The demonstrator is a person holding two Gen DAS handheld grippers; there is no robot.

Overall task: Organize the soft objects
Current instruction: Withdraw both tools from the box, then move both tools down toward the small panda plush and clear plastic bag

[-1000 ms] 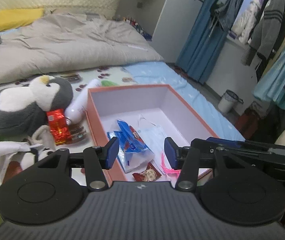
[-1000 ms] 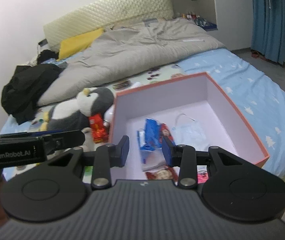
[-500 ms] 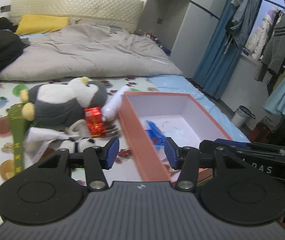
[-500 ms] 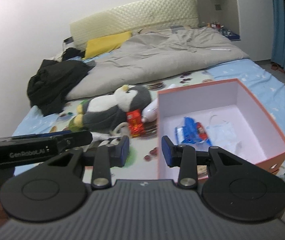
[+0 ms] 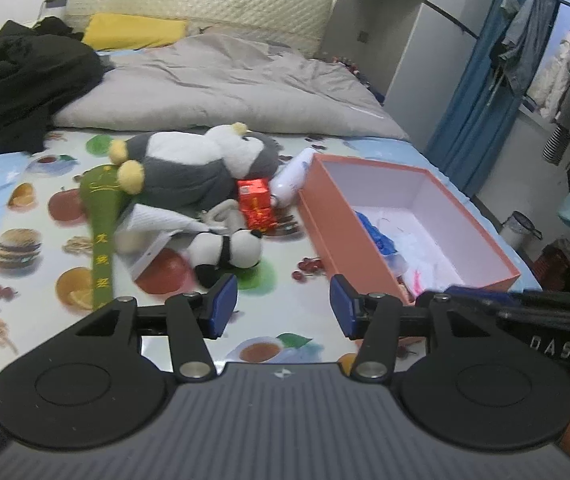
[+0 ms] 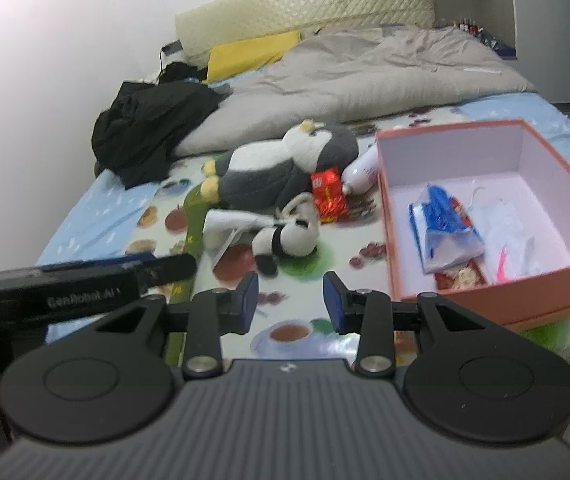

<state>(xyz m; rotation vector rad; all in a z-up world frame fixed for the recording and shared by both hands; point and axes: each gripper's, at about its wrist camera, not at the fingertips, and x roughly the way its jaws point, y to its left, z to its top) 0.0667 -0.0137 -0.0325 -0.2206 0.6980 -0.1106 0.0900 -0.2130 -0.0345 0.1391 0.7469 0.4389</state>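
You are between items: both tools hang empty above the fruit-print sheet, facing the loose pile. Your left gripper (image 5: 283, 306) has just widened its jaws a little, with nothing between them; your right gripper (image 6: 289, 302) stands part-way apart, also bare. The orange box (image 5: 337, 236) sits at centre right of the left view, already holding a blue packet (image 6: 441, 224) and a face mask (image 6: 505, 216). Left of it, mid-frame, lie the penguin plush (image 5: 201, 160), a red packet (image 5: 257, 202) against the penguin, a white bottle (image 5: 291, 176) touching the box's far corner, and the small panda plush (image 5: 229, 250), nearest your left jaws. Judging by that, the panda seems the next pick: go forward and down, straddle its body, squeeze gently, since it will compress, then carry it right to the box.
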